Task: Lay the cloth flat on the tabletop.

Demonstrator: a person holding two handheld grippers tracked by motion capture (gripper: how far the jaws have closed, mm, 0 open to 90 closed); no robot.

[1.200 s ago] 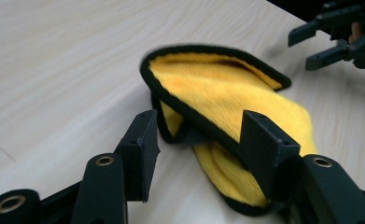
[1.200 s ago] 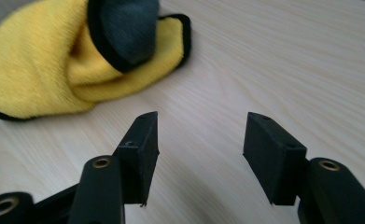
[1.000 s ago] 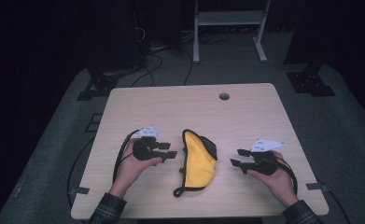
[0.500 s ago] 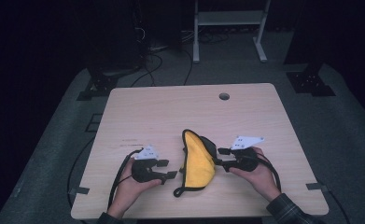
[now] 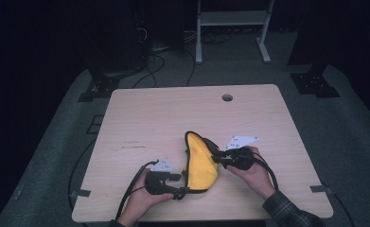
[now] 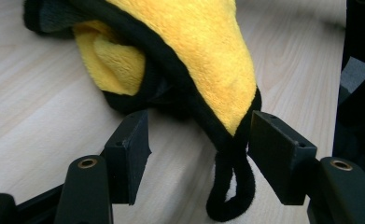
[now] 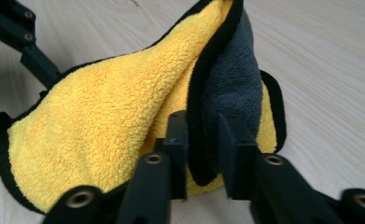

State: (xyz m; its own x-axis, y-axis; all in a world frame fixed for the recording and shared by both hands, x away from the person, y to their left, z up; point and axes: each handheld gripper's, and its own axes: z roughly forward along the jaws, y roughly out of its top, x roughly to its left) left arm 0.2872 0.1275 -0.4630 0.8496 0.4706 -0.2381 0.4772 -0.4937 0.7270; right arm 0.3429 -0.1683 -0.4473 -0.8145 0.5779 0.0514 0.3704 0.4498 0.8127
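while the folded yellow plush cloth with black trim and a grey underside (image 5: 201, 161) lies on the near middle of the light wooden table (image 5: 173, 118), i have a gripper at each side of it. my right gripper (image 7: 203, 135) has just been closing, and in the right gripper view its two black jaws pinch a raised fold of the cloth, the black hem and grey face caught between the pads. in the high view the right gripper (image 5: 218, 158) sits at the cloth's right edge. my left gripper (image 6: 196, 140) stands partly open at the cloth's near corner; its jaws have widened a little. the corner tip and its black hanging loop (image 6: 231, 186) lie between the pads, the right pad touching the hem, the left pad apart from it.
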